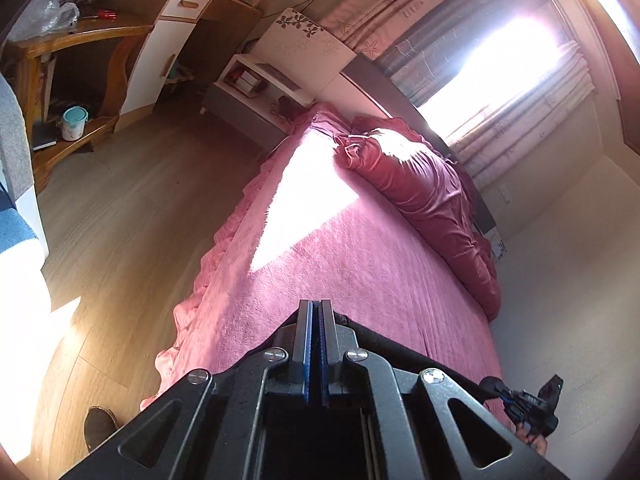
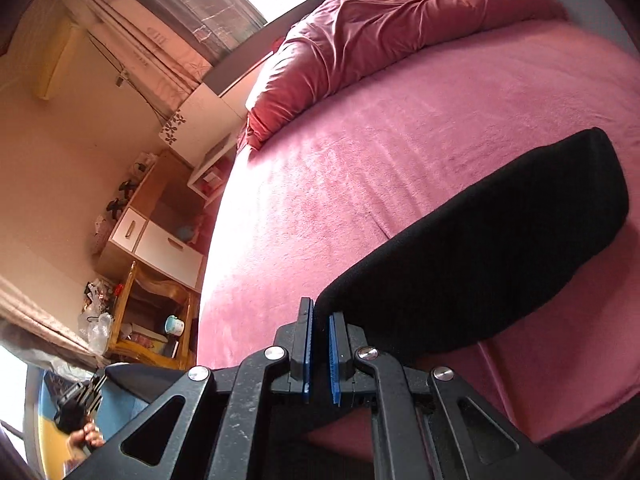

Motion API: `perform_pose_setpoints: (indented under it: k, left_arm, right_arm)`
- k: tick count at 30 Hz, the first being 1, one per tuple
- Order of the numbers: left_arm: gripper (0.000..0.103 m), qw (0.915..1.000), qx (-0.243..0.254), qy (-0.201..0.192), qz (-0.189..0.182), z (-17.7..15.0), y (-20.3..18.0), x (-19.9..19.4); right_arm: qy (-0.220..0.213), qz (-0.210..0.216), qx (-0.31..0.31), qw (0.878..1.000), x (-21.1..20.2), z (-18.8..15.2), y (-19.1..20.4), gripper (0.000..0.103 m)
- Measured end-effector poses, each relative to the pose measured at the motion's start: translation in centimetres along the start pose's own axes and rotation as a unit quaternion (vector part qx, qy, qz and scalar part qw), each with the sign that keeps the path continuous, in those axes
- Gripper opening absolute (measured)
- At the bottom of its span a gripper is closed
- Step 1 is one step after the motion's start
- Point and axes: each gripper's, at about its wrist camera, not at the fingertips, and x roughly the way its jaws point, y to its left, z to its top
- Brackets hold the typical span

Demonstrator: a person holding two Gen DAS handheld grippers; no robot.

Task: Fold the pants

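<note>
The black pants (image 2: pixel 500 248) hang over the pink bedspread (image 2: pixel 400 140); one long leg stretches to the right in the right wrist view. My right gripper (image 2: pixel 320 320) is shut on the pants' edge, the cloth pinched between the blue pads (image 2: pixel 333 356). My left gripper (image 1: pixel 316 312) is shut on another part of the black pants (image 1: pixel 400 350), whose taut edge runs right toward the other gripper (image 1: pixel 528 404). The left gripper also shows at the lower left of the right wrist view (image 2: pixel 80 400).
A rumpled red duvet (image 1: pixel 420 184) lies along the bed's head end. A nightstand (image 1: pixel 256 88), a white-and-wood cabinet (image 1: pixel 168 40) and a wooden shelf unit (image 1: pixel 72 80) stand on the wood floor (image 1: pixel 120 240). A curtained window (image 1: pixel 500 80) glares brightly.
</note>
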Motion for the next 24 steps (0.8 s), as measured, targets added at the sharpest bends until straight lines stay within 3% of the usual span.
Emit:
perform_pose_setpoints:
  k: [5,9,14,18,22,24]
  left_arm:
    - [0.0,0.9994,0.005,-0.02,-0.028,0.3,0.4,-2.8]
    - [0.0,0.9994,0.021,0.008,-0.027,-2.6,0.8,-3.9]
    - [0.004,0.9967,-0.015,0.077,0.019,-7.2,4.0,-1.6]
    - [0.025,0.9888,-0.057,0.134,0.034,-9.2,5.3,1.6]
    - [0.047,0.9851,-0.039,0.158,0.055,-8.3,3.8,5.7]
    - [0.05,0.9835,-0.027,0.17,0.055,-7.5,2.8,8.2]
  right_arm:
    - [0.008,0.012,-0.003,1.0,-5.2,-6.6,-2.2,0.007]
    - [0.029,-0.004,-0.012,1.0,-6.2,-11.1,-3.8,0.007]
    - [0.041,-0.012,0.004,0.999,-5.3,-12.9,-5.2,0.007]
    - [0.047,-0.022,0.005,0.999,-4.4,-13.1,-5.3,0.007]
    - [0.05,-0.023,0.013,0.998,-3.8,-13.0,-5.6,0.007]
    - [0.051,-0.024,0.017,0.998,-3.7,-13.0,-5.8,0.007]
